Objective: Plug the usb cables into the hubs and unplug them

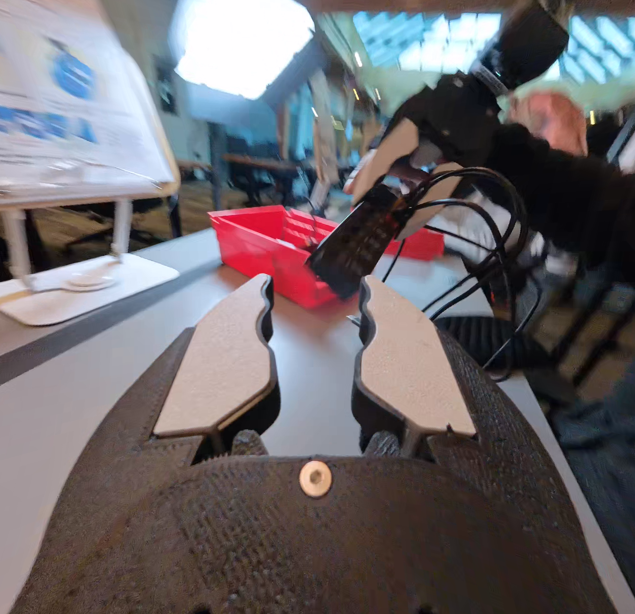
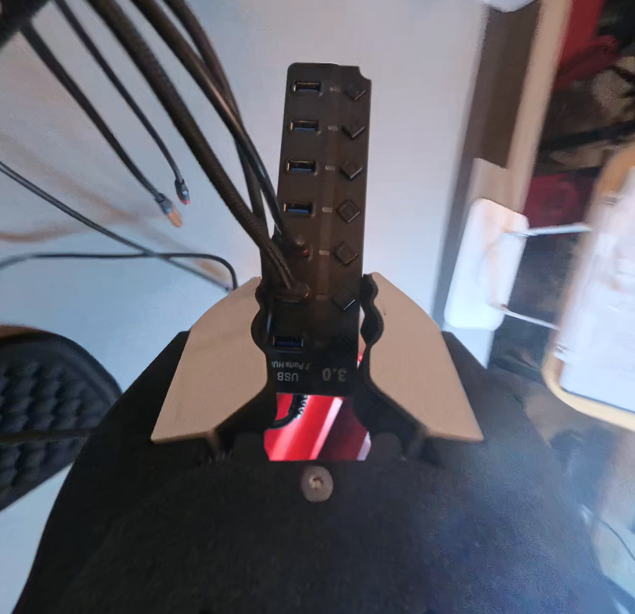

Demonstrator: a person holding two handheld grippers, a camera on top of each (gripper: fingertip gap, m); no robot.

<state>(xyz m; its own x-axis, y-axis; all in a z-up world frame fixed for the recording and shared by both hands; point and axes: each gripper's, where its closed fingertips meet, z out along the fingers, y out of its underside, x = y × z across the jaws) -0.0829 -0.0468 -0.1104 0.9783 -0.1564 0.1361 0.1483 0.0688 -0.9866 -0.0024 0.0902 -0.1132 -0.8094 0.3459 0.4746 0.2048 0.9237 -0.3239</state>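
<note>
A long black USB hub (image 2: 324,192) with a row of ports and buttons is clamped by its near end in my right gripper (image 2: 312,285). Two black cables (image 2: 220,185) are plugged into ports just ahead of the fingers and trail up left; two loose cable ends (image 2: 173,206) hang at left. In the left wrist view the hub (image 1: 354,247) hangs tilted above the table, held by the right gripper (image 1: 405,199). My left gripper (image 1: 316,288) is open and empty just below and in front of the hub's lower end.
A red bin (image 1: 271,243) sits on the grey table (image 1: 86,374) behind the hub. A white sign stand (image 1: 82,281) stands at left. Black cables (image 1: 498,254) loop off the right table edge above a black chair (image 1: 481,336). A person's dark sleeve (image 1: 563,199) is at right. My right fingertips sit around 15 cm from my left ones.
</note>
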